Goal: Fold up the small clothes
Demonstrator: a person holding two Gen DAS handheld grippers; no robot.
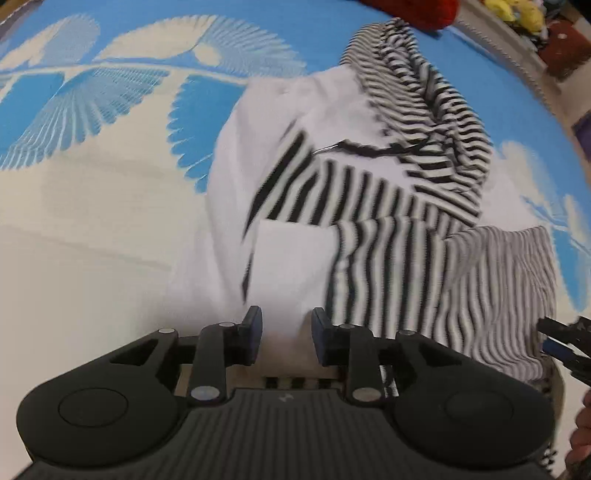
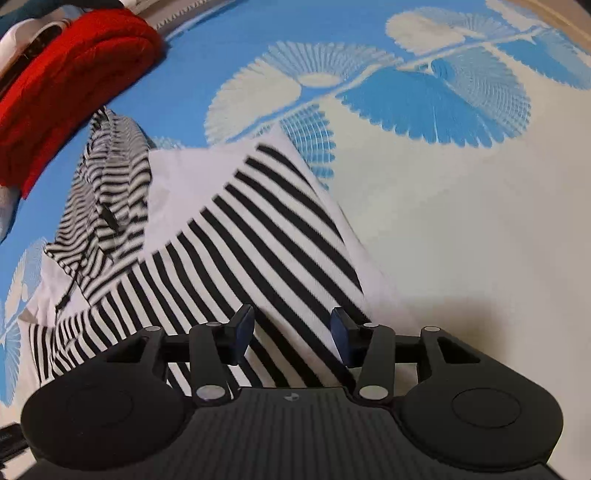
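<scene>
Mid-fold on a striped hoodie [image 1: 369,206], laid out on a bedspread [image 1: 92,221] printed in blue and cream fan-leaf shapes.

Left wrist view: left gripper [image 1: 286,338] tilted steeply down over the near hem, jaws parted with white cloth showing between the pads but not pinched. Looks like a release at the end of a fold, or a hover before a fresh pinch; cannot tell which. Picture smeared. White panel on the left of the garment, black-and-white stripes to the right, hood [image 1: 417,110] bunched at the far end with a dark drawstring [image 1: 369,149] trailing across. At the right edge of the view, a sliver of the other gripper and part of a hand [image 1: 583,435].

Right wrist view: right gripper [image 2: 291,334] also angled down, jaws about half apart, nothing clamped, hanging over the striped body near its right-hand edge. Hood [image 2: 110,177] off to the left, towards the far corner of the bed.

Next move, as a judgement: pinch a free edge or sleeve on each side, lift it clear, carry it across the middle, keep the hood from dragging.

Surroundings: a red knitted bundle [image 2: 66,85] at the far left corner of the bedspread in the right view; beyond the bed's far edge in the left view, a cluttered patch with something yellow [image 1: 517,13], too blurred to name.
</scene>
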